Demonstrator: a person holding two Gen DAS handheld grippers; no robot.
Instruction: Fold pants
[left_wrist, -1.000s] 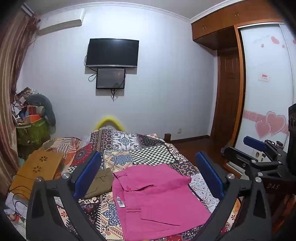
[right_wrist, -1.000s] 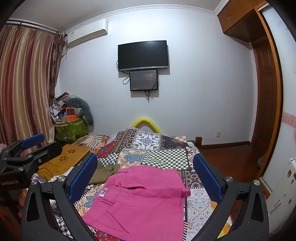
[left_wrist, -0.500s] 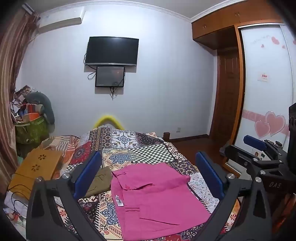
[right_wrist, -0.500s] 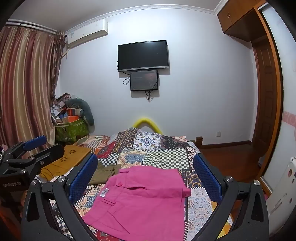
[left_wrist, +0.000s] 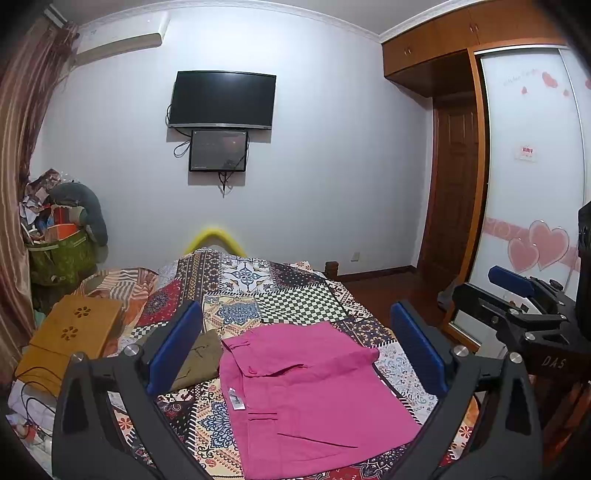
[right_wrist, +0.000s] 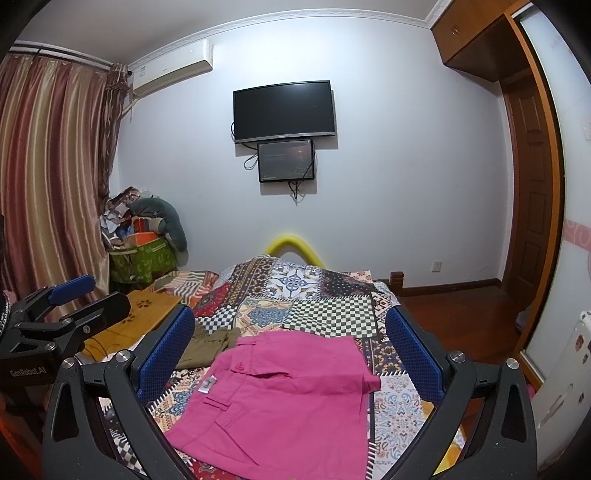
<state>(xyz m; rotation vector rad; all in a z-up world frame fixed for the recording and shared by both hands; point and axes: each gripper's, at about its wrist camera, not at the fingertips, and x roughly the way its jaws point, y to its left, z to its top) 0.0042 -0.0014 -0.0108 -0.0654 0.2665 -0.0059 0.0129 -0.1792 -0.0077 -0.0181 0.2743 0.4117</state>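
Pink pants, soft woven cotton, folded into a rough rectangle, a few creases, white label near the waistband. They lie flat on a patchwork bedspread with checker and floral squares, near the bed's front edge. Olive garment, crumpled, just beside the pants' left side. Orange wooden lap tray with flower cutouts sits further left on the bed.

Left gripper is held level above the pants, pointing toward the far wall, black frame with blue textured pads; jaws wide apart, nothing between them, touching nothing. Right gripper has the same pose beside it, also spread wide, empty, clear of the fabric.
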